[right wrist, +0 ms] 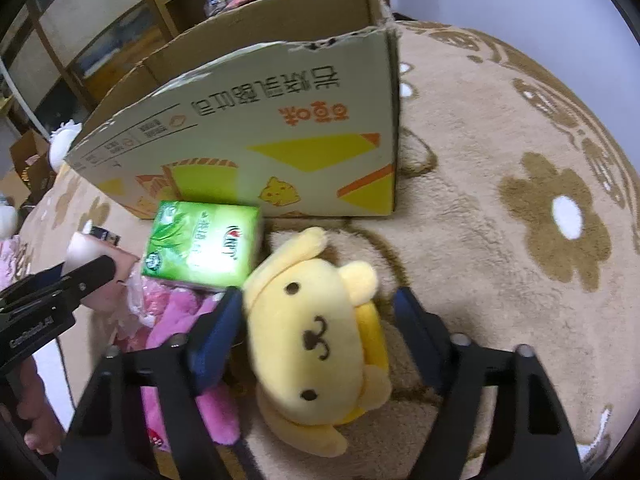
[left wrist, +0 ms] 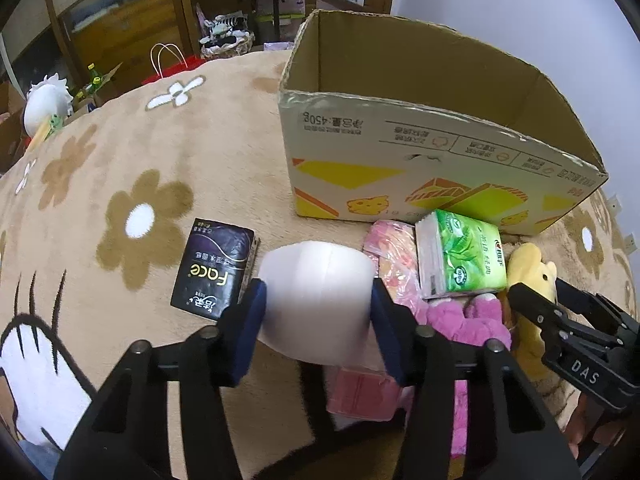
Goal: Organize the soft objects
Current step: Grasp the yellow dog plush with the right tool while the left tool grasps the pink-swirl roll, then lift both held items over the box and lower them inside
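My left gripper (left wrist: 318, 286) is shut on a white soft roll (left wrist: 316, 300); both blue pads press its sides just above the rug. A yellow plush dog (right wrist: 308, 328) lies face up on the rug between the fingers of my right gripper (right wrist: 318, 296). The left pad touches its head, while a thin gap shows at the right pad, so that gripper is open. Beside the dog lie a green tissue pack (right wrist: 202, 246), a pink plush (right wrist: 176, 316) and pink plastic packets (left wrist: 390, 260). Behind them stands an open cardboard box (left wrist: 400, 152), empty as far as I can see.
A black tissue pack (left wrist: 212, 268) lies left of the white roll. Everything rests on a tan flower-patterned rug (right wrist: 500, 240). A white plush (left wrist: 44, 100), a red bag (left wrist: 168, 68) and wooden shelves (left wrist: 120, 20) stand beyond the rug's far edge. A person's hand (right wrist: 36, 412) shows lower left.
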Available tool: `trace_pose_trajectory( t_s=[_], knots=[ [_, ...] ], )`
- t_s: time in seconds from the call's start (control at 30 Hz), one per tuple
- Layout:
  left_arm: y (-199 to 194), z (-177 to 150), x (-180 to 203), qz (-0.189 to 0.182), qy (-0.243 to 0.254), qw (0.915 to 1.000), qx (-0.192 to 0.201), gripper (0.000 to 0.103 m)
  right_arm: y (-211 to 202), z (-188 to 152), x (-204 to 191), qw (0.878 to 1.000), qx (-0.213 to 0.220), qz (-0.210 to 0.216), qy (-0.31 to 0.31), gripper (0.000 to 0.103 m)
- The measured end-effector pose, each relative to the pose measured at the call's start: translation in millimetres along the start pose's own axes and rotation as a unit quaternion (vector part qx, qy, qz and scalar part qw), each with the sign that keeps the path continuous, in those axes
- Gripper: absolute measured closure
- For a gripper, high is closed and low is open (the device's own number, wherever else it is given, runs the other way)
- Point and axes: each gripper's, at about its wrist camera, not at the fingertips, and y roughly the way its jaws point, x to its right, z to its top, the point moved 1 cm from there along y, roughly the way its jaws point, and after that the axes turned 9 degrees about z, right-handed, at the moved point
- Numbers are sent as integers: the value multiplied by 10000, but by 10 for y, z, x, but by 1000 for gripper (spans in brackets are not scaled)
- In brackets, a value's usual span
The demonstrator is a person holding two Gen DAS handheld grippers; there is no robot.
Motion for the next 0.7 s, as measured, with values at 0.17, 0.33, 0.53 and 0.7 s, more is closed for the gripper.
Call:
trace_pose_trajectory(
  t_s=[0.17,0.33,0.53,0.7],
  knots=[
    [-50,-7,28,-3,158,9998,71,68,-41,6,-93,9997,84,-104,-216,42],
    [-143,16,7,-14,98,9997,240,73,-226,58,-178,9986,404,-160,-315,46],
    [-301,79,-18,-6,136,9986,517,76,-431,124,-331,9961,680,-183,-529,47],
    [-555,179,-108,27,-19,9956,934,76,-632,205,-435,9930,981,-168,-643,47]
  ],
)
